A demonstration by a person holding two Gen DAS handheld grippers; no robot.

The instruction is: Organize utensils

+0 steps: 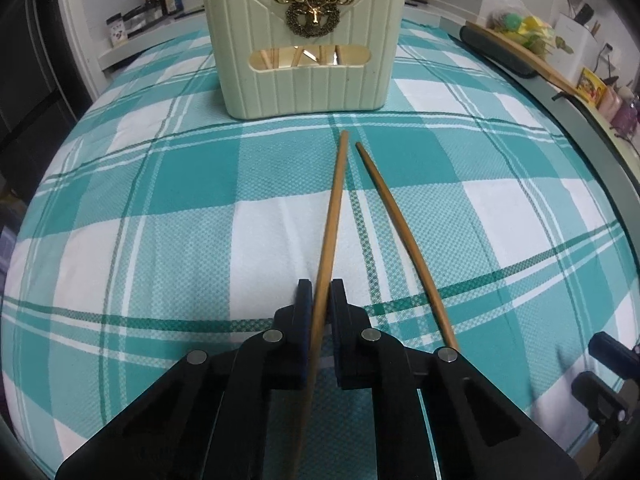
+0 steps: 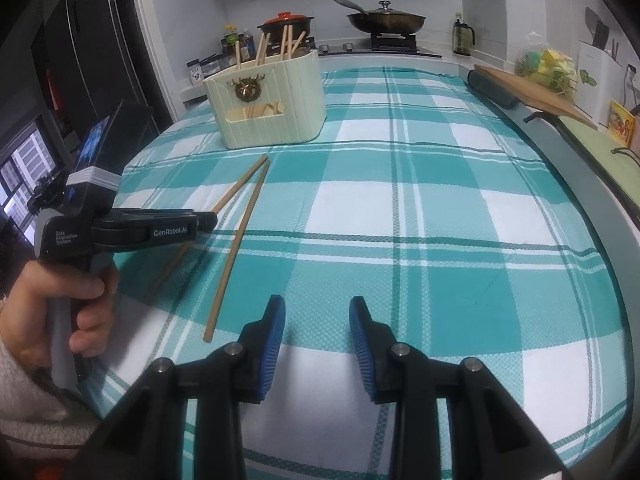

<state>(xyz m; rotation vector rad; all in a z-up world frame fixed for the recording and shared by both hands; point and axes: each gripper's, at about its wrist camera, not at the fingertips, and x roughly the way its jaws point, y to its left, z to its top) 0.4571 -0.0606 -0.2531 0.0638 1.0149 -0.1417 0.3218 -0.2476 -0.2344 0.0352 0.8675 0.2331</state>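
My left gripper (image 1: 321,294) is shut on a wooden chopstick (image 1: 334,208) that points toward the cream utensil holder (image 1: 308,80). A second chopstick (image 1: 400,232) lies on the checked cloth just to its right. The holder has a gold deer emblem and holds several chopsticks. In the right wrist view, the left gripper (image 2: 210,220) holds its chopstick (image 2: 240,184) slightly above the cloth, the other chopstick (image 2: 236,248) lies flat, and the holder (image 2: 268,100) stands behind. My right gripper (image 2: 317,320) is open and empty above the cloth, right of the loose chopstick.
A teal and white checked cloth (image 2: 440,208) covers the counter. A wooden cutting board (image 2: 532,92) and a dark roll lie at the right edge. A stove with a wok (image 2: 384,20) and a red-lidded pot stands behind. Bottles stand at the back left.
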